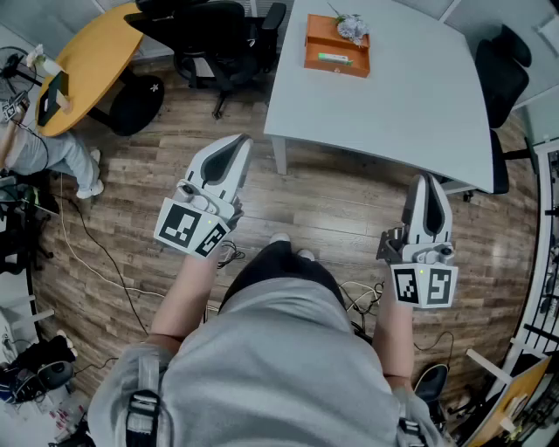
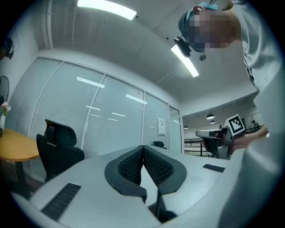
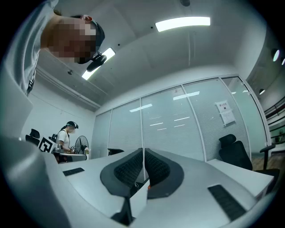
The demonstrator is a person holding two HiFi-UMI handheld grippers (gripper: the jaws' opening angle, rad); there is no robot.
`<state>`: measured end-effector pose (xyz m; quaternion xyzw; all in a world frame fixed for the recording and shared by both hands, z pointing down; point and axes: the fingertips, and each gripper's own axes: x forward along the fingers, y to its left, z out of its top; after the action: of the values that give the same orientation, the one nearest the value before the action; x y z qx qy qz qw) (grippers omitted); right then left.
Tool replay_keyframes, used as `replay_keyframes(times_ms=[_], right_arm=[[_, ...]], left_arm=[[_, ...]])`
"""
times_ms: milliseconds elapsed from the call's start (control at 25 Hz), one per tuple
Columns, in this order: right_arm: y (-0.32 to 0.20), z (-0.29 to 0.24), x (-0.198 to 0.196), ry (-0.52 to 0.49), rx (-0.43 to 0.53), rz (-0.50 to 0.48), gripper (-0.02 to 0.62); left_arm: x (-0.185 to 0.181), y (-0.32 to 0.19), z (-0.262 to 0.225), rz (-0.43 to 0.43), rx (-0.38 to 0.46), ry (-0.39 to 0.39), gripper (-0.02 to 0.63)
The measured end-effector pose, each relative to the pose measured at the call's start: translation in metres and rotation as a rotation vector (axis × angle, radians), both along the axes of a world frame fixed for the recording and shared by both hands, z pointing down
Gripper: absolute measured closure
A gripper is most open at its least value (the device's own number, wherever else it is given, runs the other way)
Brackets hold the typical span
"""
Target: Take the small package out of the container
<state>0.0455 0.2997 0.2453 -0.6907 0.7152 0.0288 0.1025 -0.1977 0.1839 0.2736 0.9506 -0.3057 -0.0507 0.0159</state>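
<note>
An orange container (image 1: 336,45) stands at the far end of the pale grey table (image 1: 393,96), with a small silvery package (image 1: 352,27) and a green-striped item inside it. My left gripper (image 1: 236,150) hangs over the wooden floor, short of the table's near left corner, jaws closed with nothing between them. My right gripper (image 1: 426,185) is held near the table's front edge, also shut and empty. In both gripper views the jaws point upward at glass walls and ceiling; left gripper (image 2: 143,148), right gripper (image 3: 143,151).
Black office chairs (image 1: 223,39) stand left of the table and another (image 1: 502,74) at its right. A round yellow table (image 1: 83,61) and a seated person (image 1: 39,153) are at far left. Cables (image 1: 87,253) trail over the floor. Another person (image 3: 66,136) stands far off.
</note>
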Motion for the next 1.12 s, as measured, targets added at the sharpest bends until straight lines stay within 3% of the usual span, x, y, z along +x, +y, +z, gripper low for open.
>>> replay_keyframes(times_ms=[640, 880, 1120], right_arm=[[0.067, -0.009, 0.037, -0.057, 0.032, -0.103, 0.540], [0.053, -0.001, 0.040, -0.079, 0.024, -0.109, 0.540], [-0.007, 0.001, 0.049, -0.074, 0.023, -0.097, 0.540]], left_arm=[[0.042, 0.070, -0.005, -0.097, 0.009, -0.007, 0.584], [0.047, 0.055, 0.003, -0.101, -0.008, -0.021, 0.584], [0.059, -0.007, 0.005, -0.090, -0.001, -0.017, 0.584]])
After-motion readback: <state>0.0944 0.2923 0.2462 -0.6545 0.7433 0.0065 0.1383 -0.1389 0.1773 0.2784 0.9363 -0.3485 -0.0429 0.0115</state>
